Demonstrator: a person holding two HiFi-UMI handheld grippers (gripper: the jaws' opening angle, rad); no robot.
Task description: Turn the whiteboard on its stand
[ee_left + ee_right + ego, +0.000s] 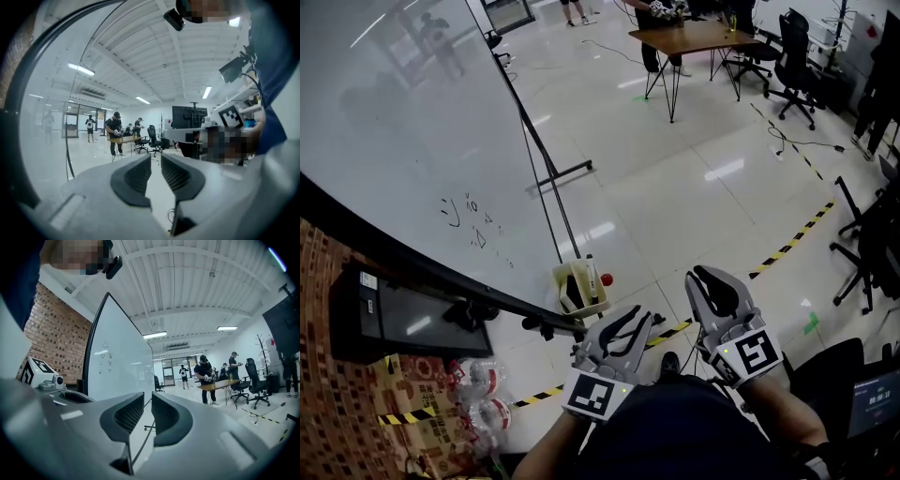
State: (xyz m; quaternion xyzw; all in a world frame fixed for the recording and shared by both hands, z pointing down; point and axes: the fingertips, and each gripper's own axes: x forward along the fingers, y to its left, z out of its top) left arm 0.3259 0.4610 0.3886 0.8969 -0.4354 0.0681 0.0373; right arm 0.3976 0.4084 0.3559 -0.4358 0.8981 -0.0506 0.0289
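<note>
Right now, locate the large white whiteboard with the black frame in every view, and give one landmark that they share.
Head view: the large white whiteboard with the black frame fills the upper left, tilted, its lower edge running diagonally.
Left gripper view: it takes the left side, its dark frame curving along the picture's edge.
Right gripper view: left of centre, beside the brick wall.
Shared landmark: the brown wooden table across the room.

Whiteboard [403, 131] blocks left — marker tray [579, 289] just ahead; floor [694, 187] right open.
</note>
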